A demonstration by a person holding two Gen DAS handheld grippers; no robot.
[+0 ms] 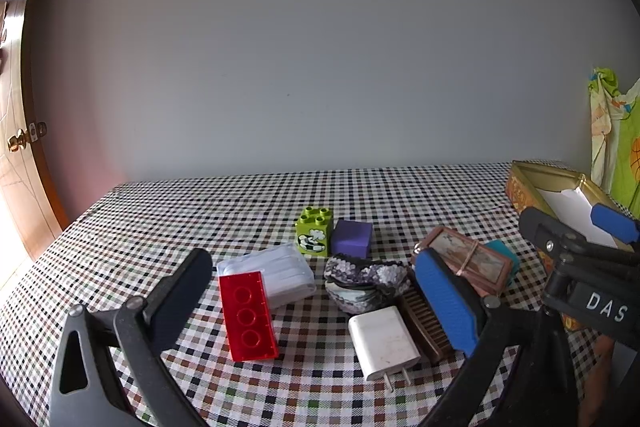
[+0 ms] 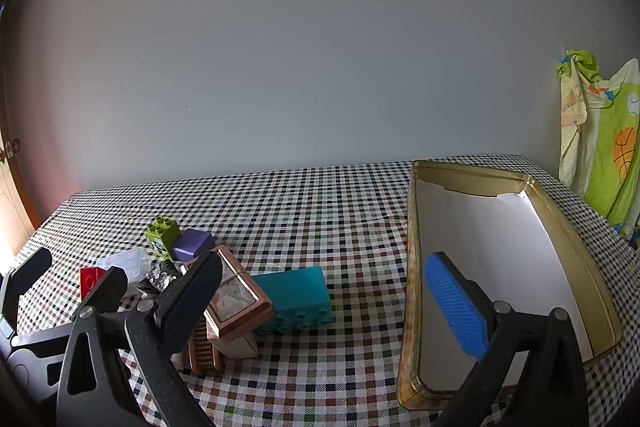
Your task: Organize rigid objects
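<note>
Left gripper [image 1: 316,301]: fingers spread wide, empty, above red brick [image 1: 248,315], white charger [image 1: 384,341], comb [image 1: 422,327]. Right gripper [image 2: 324,301]: fingers wide apart, empty, between teal brick [image 2: 296,297] and gold tin [image 2: 568,251]. All rest on checked tablecloth [image 2: 320,203].

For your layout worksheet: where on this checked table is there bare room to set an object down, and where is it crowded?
Free: the cloth strip between the teal brick and the gold tin, and the tin's white floor. Crowded: the pile around the red brick, white charger and framed picture.
</note>
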